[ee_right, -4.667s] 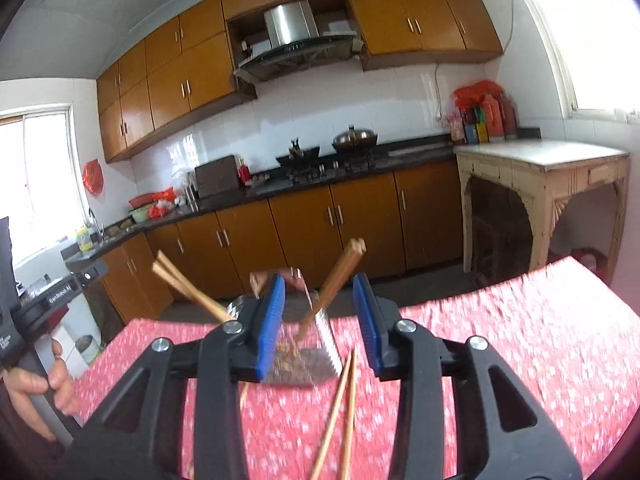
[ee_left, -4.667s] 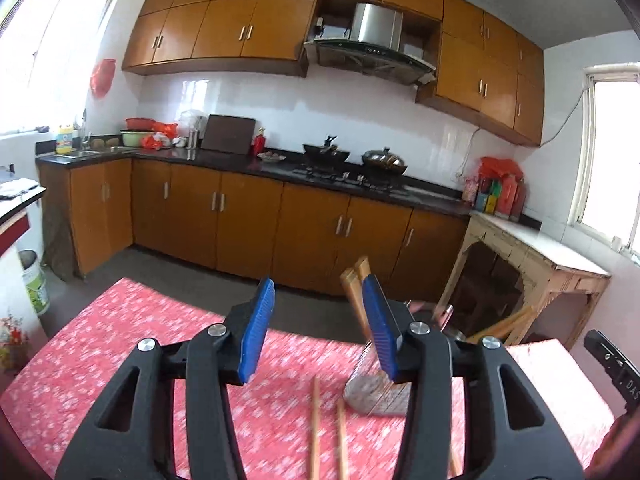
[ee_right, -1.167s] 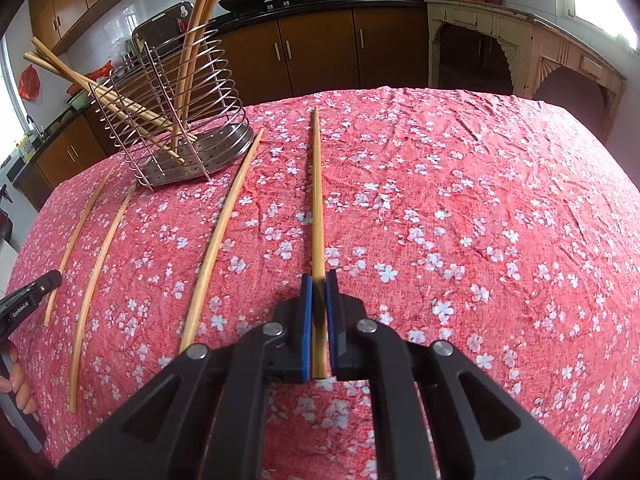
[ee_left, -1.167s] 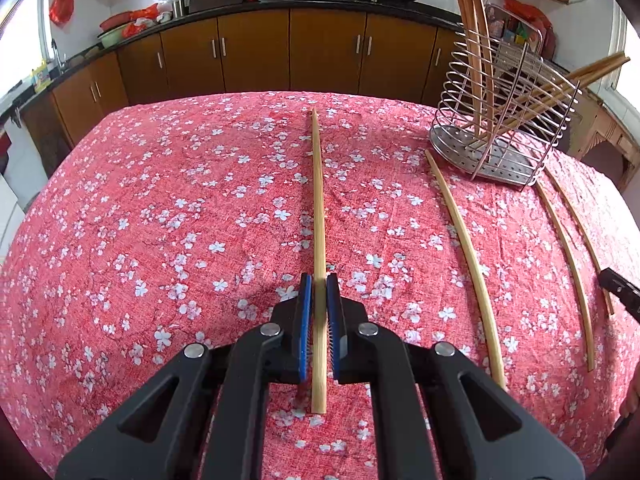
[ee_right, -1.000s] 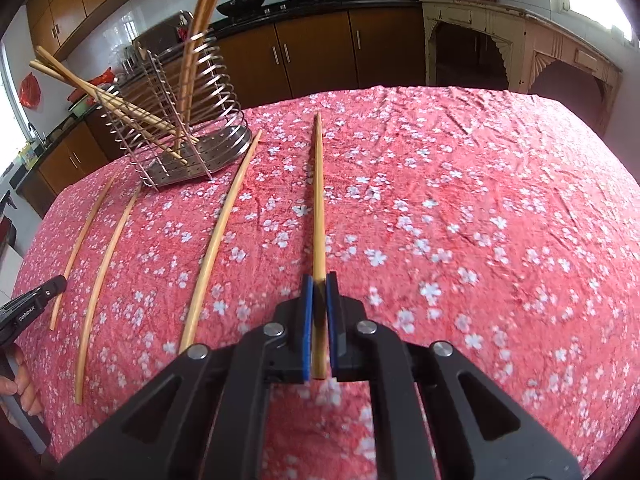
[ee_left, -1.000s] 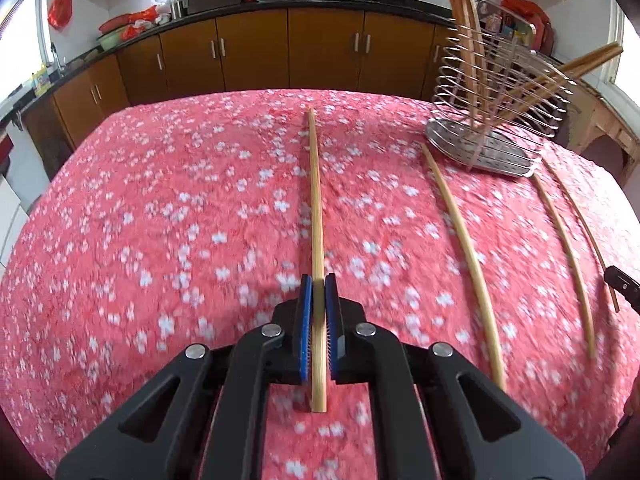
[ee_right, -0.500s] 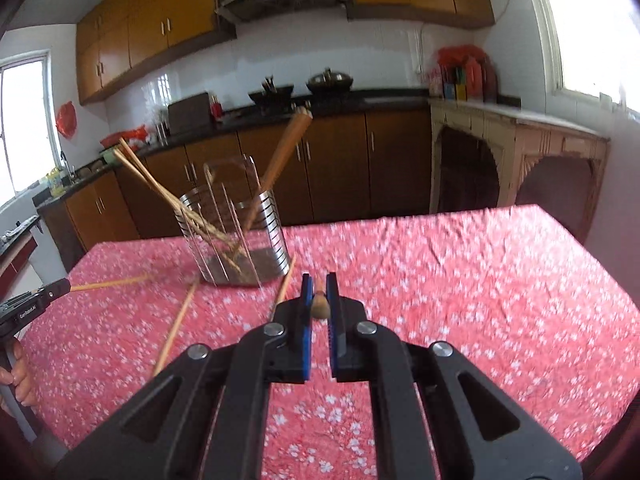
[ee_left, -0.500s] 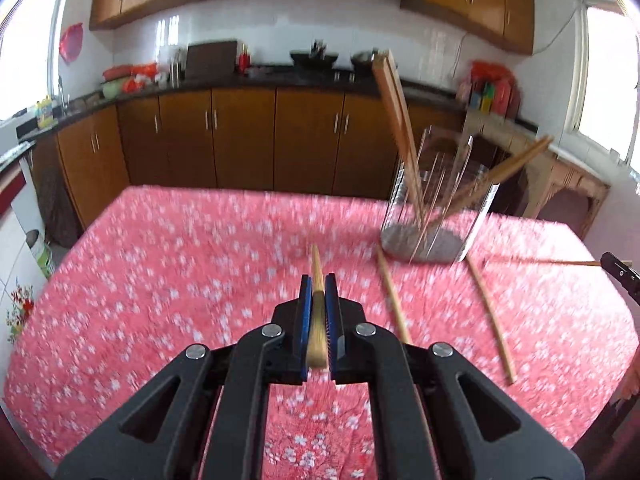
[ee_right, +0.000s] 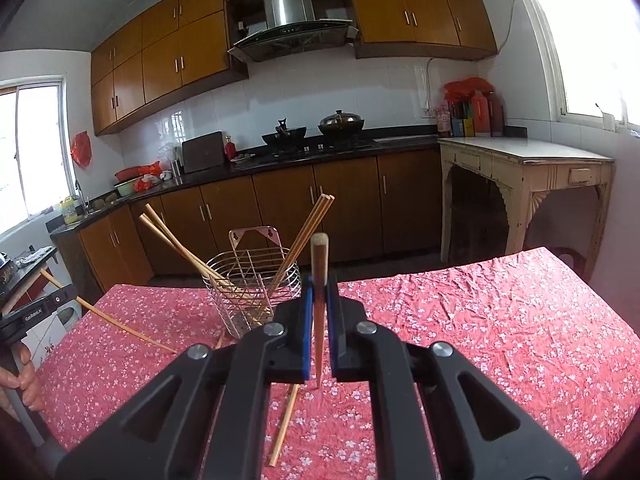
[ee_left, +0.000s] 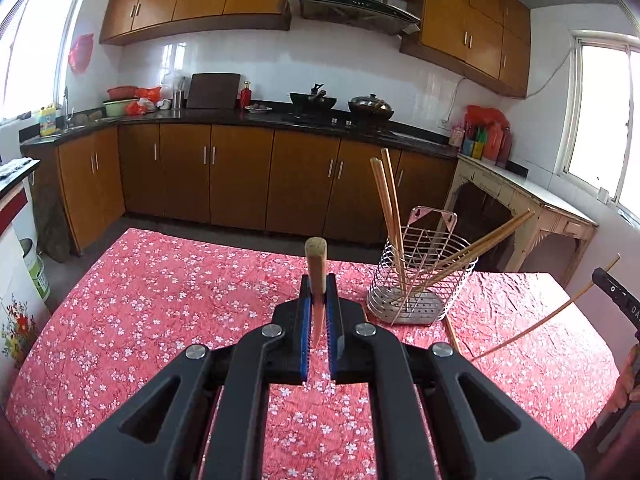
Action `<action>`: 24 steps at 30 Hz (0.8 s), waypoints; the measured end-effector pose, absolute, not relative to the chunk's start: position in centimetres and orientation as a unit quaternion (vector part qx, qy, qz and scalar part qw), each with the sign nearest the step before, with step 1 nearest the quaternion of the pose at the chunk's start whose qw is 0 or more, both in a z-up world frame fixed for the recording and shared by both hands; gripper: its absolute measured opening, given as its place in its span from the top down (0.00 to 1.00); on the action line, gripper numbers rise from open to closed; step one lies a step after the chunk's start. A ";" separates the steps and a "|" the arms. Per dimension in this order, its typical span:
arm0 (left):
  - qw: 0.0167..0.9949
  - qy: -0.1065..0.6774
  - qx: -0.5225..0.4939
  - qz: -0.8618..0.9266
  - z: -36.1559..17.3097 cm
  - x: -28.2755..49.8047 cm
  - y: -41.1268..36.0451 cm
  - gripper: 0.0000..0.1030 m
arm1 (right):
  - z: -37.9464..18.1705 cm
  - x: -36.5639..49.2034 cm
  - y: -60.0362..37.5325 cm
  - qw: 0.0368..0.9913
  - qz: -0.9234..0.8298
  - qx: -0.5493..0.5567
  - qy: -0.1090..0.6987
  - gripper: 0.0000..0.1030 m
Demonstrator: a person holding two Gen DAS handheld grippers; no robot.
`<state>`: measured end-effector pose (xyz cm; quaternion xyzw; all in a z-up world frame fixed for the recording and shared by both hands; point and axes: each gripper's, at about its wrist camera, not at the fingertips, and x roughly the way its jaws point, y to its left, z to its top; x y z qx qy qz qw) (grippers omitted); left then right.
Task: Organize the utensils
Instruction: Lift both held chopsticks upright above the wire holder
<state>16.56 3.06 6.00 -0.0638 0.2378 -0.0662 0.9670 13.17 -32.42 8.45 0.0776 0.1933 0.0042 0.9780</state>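
In the left wrist view, my left gripper (ee_left: pixel 318 300) sits low in the middle of the frame, its blue pads clamped on a wooden chopstick (ee_left: pixel 316 268) that points away from me, its blunt end poking up just above the jaws. To the right of it, in the middle right of the frame, the wire utensil holder (ee_left: pixel 420 276) stands on the red flowered tablecloth (ee_left: pixel 160 300) with several chopsticks already leaning inside. Further right, at the frame's edge, another chopstick (ee_left: pixel 560 312) slants up, carried by my other tool.

In the right wrist view, the holder (ee_right: pixel 256 280) is left of centre, and a loose chopstick (ee_right: pixel 286 420) lies on the cloth low in the frame. My right gripper (ee_right: pixel 319 308) in the middle is closed tight on its own chopstick (ee_right: pixel 320 264), held a little back from the tip.

I judge these sticks to be light, stiff and smooth, so they can swivel between the pads. Gripped near one end, the long free part acts as a lever; a hold nearer the middle would steady them. They are thin, so the jaws must close almost fully.
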 end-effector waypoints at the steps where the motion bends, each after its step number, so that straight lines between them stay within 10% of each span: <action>1: 0.967 0.238 -0.064 -0.066 6.0 16.6 3.0 0.94 | 8.6 13.1 -32.6 0.978 0.005 0.078 0.193 0.93; 24: 0.975 0.123 -0.123 -0.136 18.6 18.8 -2.0 0.94 | 20.7 17.4 -32.3 0.987 0.058 0.126 0.075 0.93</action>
